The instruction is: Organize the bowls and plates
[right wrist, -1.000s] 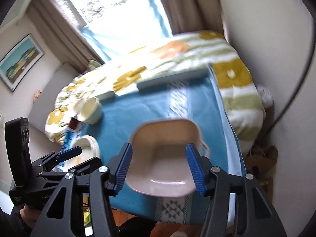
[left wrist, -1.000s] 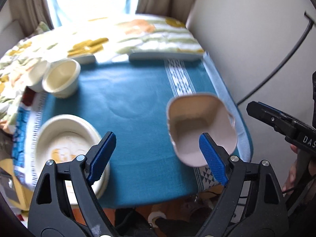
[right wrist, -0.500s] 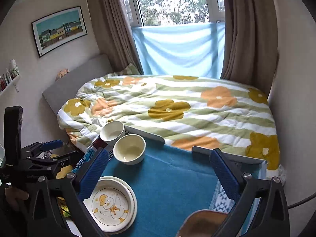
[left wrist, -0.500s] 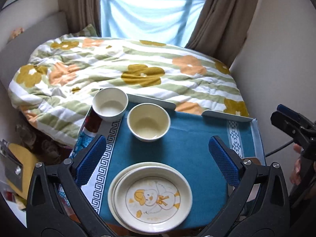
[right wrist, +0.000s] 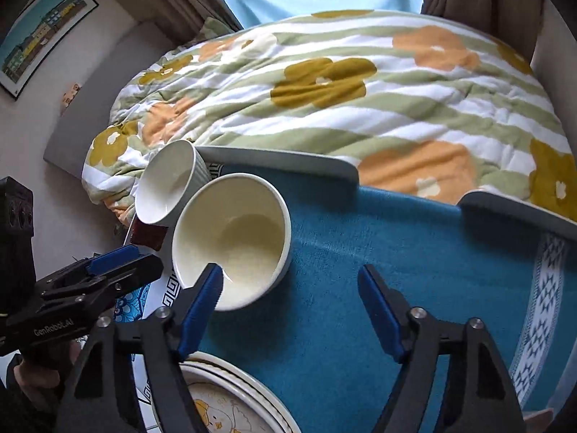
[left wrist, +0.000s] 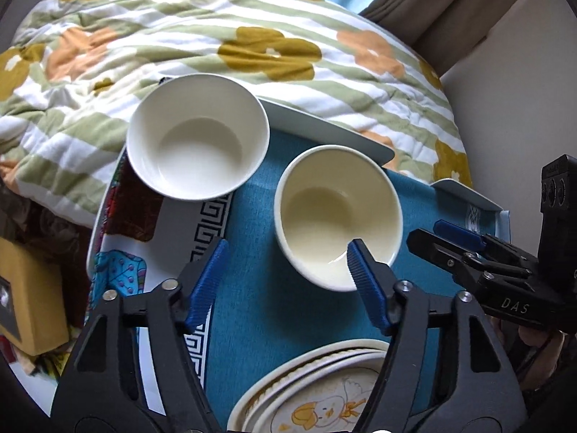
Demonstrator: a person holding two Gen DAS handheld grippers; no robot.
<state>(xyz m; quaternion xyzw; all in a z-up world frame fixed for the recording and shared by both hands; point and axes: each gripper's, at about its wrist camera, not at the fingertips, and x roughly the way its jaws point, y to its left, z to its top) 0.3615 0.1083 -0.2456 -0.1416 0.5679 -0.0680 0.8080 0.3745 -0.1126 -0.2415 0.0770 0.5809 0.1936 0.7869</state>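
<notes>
A cream bowl (left wrist: 339, 216) (right wrist: 230, 238) stands on the blue cloth (left wrist: 259, 299) (right wrist: 396, 245). A white ribbed bowl (left wrist: 198, 137) (right wrist: 169, 187) stands behind it to the left, at the table's edge. A stack of plates with a duck picture (left wrist: 324, 393) (right wrist: 230, 400) lies nearest me. My left gripper (left wrist: 285, 278) is open and empty; its right finger overlaps the cream bowl's near rim. My right gripper (right wrist: 288, 310) is open and empty; its left finger overlaps that bowl's near rim.
A bed with a flowered quilt (left wrist: 216, 36) (right wrist: 342, 86) runs along the table's far side. A wall (left wrist: 523, 83) is on the right. A yellow box (left wrist: 29, 299) lies low on the left. The cloth has a patterned white border (right wrist: 544, 306).
Both grippers have moved forward and down toward the two bowls, which now look much larger. The pinkish square bowl seen earlier is out of view. Both grippers stay open.
</notes>
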